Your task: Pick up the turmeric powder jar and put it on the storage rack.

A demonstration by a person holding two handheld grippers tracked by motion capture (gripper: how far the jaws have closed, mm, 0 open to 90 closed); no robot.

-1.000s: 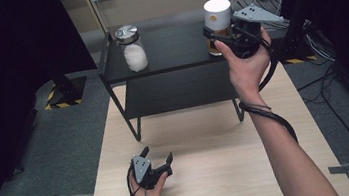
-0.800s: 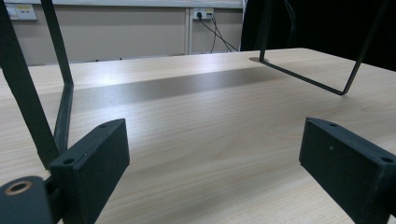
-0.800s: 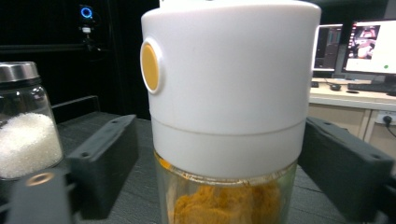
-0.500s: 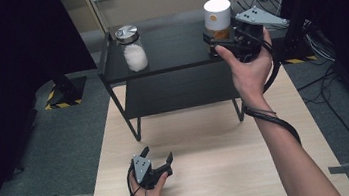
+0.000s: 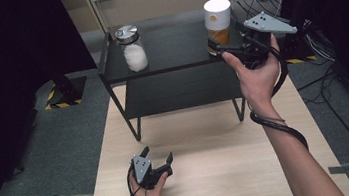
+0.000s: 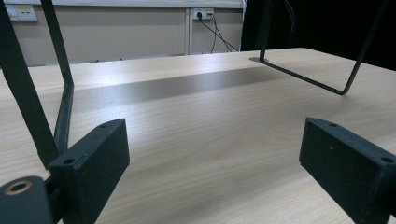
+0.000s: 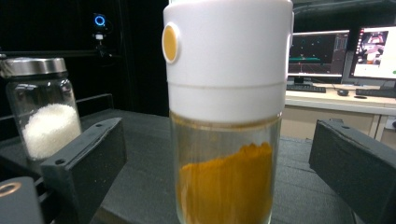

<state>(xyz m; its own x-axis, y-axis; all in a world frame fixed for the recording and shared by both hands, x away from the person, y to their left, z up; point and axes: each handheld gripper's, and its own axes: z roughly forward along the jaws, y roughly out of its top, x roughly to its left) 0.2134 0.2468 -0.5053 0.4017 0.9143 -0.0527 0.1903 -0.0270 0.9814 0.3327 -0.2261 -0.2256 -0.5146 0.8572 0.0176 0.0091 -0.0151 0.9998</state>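
Right hand-held gripper (image 5: pixel 216 47) has just been opening; its jaws now stand wide on either side of the spice jar (image 5: pixel 218 19), pads clear of the glass, nothing grasped. The jar, white-capped and part full of orange powder, stands upright at the right rear corner of the black shelf (image 5: pixel 173 60). Judgement: the release looks complete; draw straight back and level so neither jaw clips the jar. Left hand-held gripper (image 5: pixel 158 166) rests released near the front edge of the surface (image 5: pixel 219 148), holding nothing. A steel-lidded sugar jar (image 5: pixel 131 48) stands toward the shelf's left edge. Grey carpet and cables surround the surface.
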